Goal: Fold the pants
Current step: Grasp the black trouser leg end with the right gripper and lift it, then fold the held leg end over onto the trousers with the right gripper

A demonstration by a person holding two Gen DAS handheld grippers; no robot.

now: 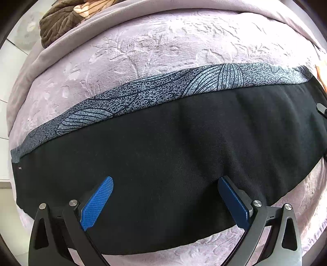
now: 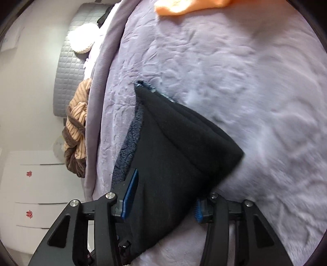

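Black fleece pants [image 1: 163,155] lay in a long band across the lilac blanket [image 1: 155,47] on the bed, folded lengthwise so that a grey leaf-printed strip [image 1: 143,92] of the lower layer showed along the far edge. That lie suggested the legs had been laid one over the other, and the next fold would probably bring one end toward the other.

From the right wrist view, one end of the pants [image 2: 173,159] sat slightly bunched, with stacked layers showing at its far corner. It ran back between the fingers of the right tongs [image 2: 161,202]. Those jaws stood partly spread, one blue pad [image 2: 129,196] at the cloth's left edge and the other [image 2: 197,212] half hidden by its right edge. Neither pad looked pressed into the fabric, so I judged the end to be let go there rather than pinched; whether the pads brushed the cloth I could not tell.

Over the middle of the band the left tongs [image 1: 165,202] pointed steeply down, spread wide, holding nothing. Both blue pads [image 1: 98,202] framed bare black cloth; whether the tips rested on it was unclear.

A brown striped garment [image 2: 76,131] hung at the bed's edge, and something orange [image 2: 184,6] lay at the far side, well apart from the pants.
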